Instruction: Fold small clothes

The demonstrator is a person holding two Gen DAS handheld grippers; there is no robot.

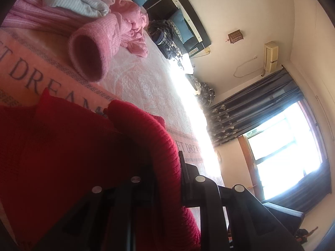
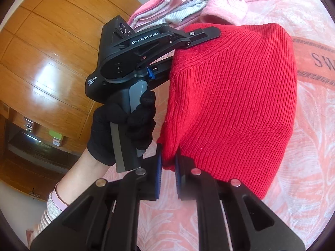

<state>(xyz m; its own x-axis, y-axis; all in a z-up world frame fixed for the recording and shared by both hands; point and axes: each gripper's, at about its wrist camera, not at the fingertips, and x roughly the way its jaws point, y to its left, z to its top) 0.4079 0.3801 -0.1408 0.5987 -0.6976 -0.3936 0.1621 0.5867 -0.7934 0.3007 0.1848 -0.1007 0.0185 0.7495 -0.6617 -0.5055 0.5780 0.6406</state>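
So both grippers, left point(image 2: 201, 35) and right point(image 2: 167, 167), pinch the red ribbed sweater point(image 2: 230, 104), lifted over the pink bedspread point(image 2: 303, 167). Keep the held edge taut, then lay it flat.

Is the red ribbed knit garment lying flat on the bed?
No: the red ribbed knit garment hangs lifted above the pink bedspread, pinched by the right hand-held gripper and left hand-held gripper.
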